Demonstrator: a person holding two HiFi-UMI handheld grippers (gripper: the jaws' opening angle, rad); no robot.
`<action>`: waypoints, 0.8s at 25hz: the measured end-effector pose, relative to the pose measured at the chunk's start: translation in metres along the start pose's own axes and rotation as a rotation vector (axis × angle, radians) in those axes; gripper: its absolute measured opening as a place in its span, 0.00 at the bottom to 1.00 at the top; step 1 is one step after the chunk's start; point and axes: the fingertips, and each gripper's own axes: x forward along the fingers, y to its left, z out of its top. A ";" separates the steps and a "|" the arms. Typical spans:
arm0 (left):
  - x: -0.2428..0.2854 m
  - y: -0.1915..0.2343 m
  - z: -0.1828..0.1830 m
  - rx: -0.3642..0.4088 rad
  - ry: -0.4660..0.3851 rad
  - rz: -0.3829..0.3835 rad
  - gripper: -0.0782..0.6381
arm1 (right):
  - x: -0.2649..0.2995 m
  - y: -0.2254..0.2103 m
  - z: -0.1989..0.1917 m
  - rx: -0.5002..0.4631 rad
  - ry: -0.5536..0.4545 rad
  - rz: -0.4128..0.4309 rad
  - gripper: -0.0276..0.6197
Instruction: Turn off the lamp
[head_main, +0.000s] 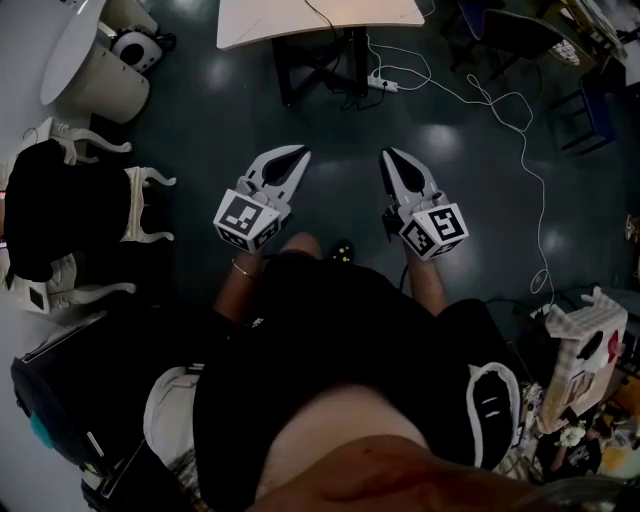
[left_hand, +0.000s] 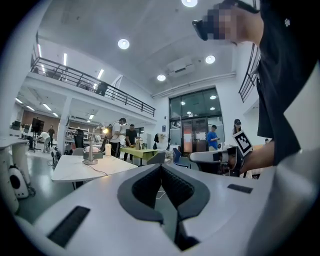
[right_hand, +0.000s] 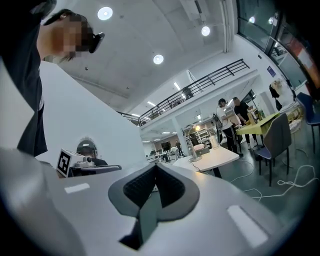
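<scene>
The lamp stands far off on a white table, its head lit. The right gripper view shows the same lamp on that table, also glowing. From the head view only the table's near edge shows at the top; the lamp is out of frame. My left gripper and right gripper are held level side by side over the dark floor, well short of the table. Both are shut with nothing between the jaws, as the left gripper and right gripper show in their own views.
A power strip and a long white cable lie on the floor under and right of the table. White chairs with black cloth stand at the left, a round white table behind them. People stand at a green table.
</scene>
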 end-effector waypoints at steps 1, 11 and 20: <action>0.001 -0.001 -0.001 -0.014 0.000 0.006 0.12 | -0.001 -0.002 -0.001 0.008 0.002 0.002 0.04; 0.026 0.004 -0.013 -0.047 0.014 -0.007 0.12 | 0.001 -0.023 -0.008 0.032 0.008 -0.009 0.04; 0.070 0.023 -0.013 -0.039 0.021 -0.034 0.12 | 0.017 -0.060 0.001 0.014 0.025 -0.039 0.04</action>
